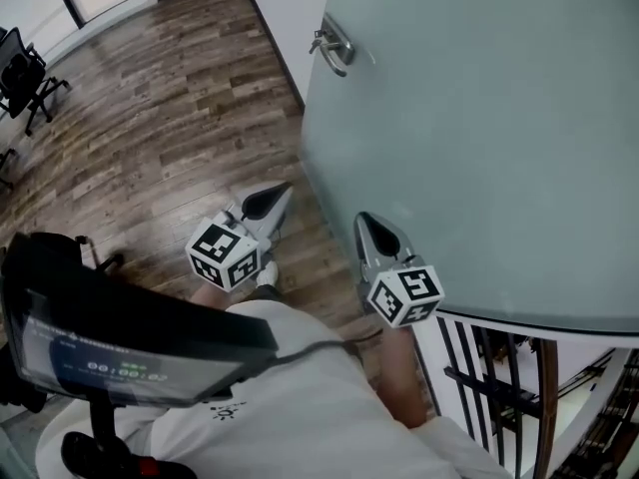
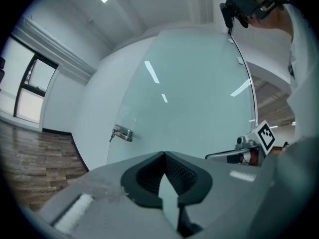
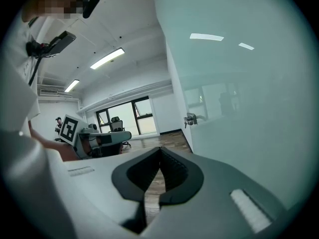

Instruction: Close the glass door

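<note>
The frosted glass door (image 1: 479,138) fills the right of the head view, with its metal handle (image 1: 332,45) near the far edge. My left gripper (image 1: 283,190) is shut and empty, a little left of the door's face. My right gripper (image 1: 361,218) is also shut and empty, its tip close to the glass; whether it touches I cannot tell. In the left gripper view the jaws (image 2: 163,154) meet ahead of the glass door (image 2: 189,93) and its handle (image 2: 122,133). The right gripper view has the closed jaws (image 3: 160,149) beside the door (image 3: 244,98), the handle (image 3: 190,119) further along.
Wood-plank floor (image 1: 170,128) stretches left of the door. A white wall (image 1: 290,8) stands behind the handle. A black office chair (image 1: 25,73) is at the far left. Black railing bars (image 1: 499,377) show under the door's near edge. A dark device (image 1: 120,347) hangs at the person's chest.
</note>
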`<state>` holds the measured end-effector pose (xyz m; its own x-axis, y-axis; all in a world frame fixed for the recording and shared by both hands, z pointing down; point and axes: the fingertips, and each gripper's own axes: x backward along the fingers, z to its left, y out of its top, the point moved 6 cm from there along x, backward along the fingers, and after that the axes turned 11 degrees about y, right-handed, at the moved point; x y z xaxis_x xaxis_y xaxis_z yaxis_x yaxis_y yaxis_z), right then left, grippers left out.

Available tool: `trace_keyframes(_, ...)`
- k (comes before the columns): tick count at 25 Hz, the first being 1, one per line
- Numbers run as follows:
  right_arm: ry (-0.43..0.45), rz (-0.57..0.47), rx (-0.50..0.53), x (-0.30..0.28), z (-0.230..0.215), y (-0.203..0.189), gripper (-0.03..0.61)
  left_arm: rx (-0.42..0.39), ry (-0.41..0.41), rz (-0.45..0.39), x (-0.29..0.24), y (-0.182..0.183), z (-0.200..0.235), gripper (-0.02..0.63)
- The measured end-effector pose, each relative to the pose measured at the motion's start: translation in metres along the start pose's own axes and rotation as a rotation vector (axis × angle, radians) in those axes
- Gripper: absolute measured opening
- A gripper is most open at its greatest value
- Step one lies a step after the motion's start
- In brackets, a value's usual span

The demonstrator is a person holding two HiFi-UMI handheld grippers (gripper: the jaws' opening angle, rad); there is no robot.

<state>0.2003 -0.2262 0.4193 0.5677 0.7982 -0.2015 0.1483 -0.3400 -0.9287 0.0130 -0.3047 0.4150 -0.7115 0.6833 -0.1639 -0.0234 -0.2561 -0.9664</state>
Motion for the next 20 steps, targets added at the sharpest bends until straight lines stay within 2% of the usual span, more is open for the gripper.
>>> trace_keyframes(6,-0.006,0.004,0.024,-0.075,-0.014,0.031,0.009,-0.016,-0.028,-0.015,-0.03,0.028,0.063,0.003)
trace_keyframes(11,-0.012,0.014,0.048,-0.122,-0.025,0.048,0.009,-0.001,-0.046,-0.002,-0.05,0.033,0.104,0.003)
trace_keyframes(20,0.023,0.056,0.044,-0.167,-0.042,0.059,0.009,0.036,-0.023,0.0,-0.069,0.04,0.134,0.003)
